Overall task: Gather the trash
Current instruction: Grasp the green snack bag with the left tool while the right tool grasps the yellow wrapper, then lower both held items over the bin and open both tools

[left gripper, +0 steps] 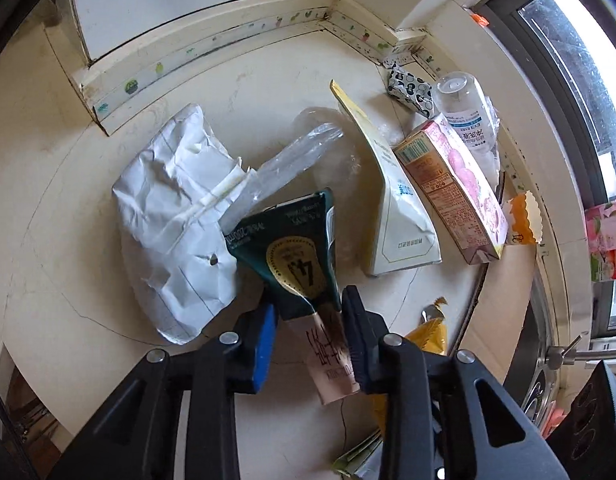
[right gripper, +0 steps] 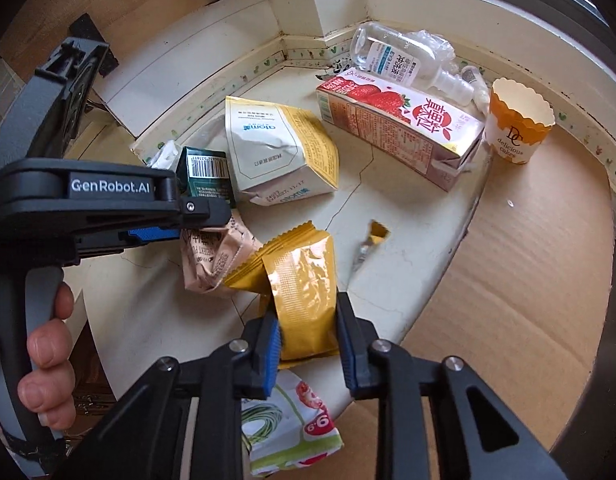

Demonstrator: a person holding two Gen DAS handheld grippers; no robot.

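My left gripper [left gripper: 308,320] is shut on a crushed drink carton [left gripper: 295,256], dark green on top and beige below; its pads press the beige end. The right wrist view shows that carton's beige end [right gripper: 211,260] crumpled under the left tool. My right gripper [right gripper: 310,336] is shut on a yellow foil wrapper [right gripper: 303,300], which stands up between the blue pads. The left wrist view shows a corner of that wrapper [left gripper: 428,332] at the lower right. Both grippers point steeply down at the cream floor [left gripper: 67,200].
Around lie a crumpled white paper bag [left gripper: 179,216], a clear plastic bag [left gripper: 295,152], a white-yellow pouch [right gripper: 275,148], a strawberry carton [right gripper: 400,120], a clear bottle [right gripper: 396,56], a paper cake cup [right gripper: 516,124], a green-white wrapper [right gripper: 291,428] and a cardboard sheet [right gripper: 508,280]. Walls close the far corner.
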